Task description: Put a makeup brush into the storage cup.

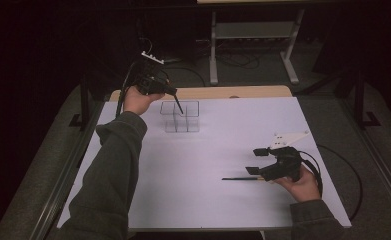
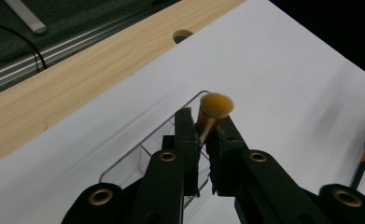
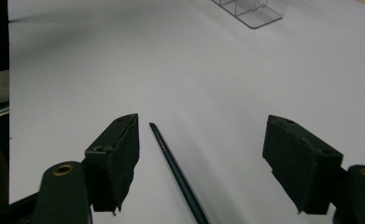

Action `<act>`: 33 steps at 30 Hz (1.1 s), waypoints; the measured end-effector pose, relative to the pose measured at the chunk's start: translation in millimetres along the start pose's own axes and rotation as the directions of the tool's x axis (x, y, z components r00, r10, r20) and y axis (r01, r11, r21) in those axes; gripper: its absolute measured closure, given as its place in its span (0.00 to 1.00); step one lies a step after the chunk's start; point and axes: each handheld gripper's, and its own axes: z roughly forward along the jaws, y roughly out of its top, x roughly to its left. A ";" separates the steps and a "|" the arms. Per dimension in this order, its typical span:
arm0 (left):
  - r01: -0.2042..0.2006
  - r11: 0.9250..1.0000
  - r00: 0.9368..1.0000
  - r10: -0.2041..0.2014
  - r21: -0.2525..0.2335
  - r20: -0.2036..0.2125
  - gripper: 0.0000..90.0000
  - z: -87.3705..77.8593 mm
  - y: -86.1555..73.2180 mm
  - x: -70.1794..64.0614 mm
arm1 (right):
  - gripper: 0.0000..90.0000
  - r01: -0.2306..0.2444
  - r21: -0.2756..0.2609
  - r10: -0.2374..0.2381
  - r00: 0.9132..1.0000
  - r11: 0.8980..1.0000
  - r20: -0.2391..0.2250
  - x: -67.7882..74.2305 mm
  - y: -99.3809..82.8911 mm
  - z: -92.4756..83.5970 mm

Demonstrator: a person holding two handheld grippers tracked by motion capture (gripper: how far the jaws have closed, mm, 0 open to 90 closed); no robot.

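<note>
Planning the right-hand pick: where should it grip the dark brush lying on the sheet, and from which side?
Grip the dark brush mid-handle, coming straight down from above. It lies flat on the white sheet, thin and straight, and already sits between the open jaws of the right gripper, so closing across the handle should work.

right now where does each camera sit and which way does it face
high view: above the person's side, facing forward and down on the white table; both sleeves and hands show.
left gripper view: rides the left tool, shut on a makeup brush over the clear organizer.
right gripper view: rides the open right tool, facing a second brush lying between its jaws.
All share the organizer.
</note>
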 end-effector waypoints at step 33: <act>0.013 0.997 1.000 -0.012 0.080 -0.011 0.92 23.3 -20.3 -0.1 | 0.29 0.010 0.007 -0.010 1.000 1.000 -0.005 1.7 0.6 1.6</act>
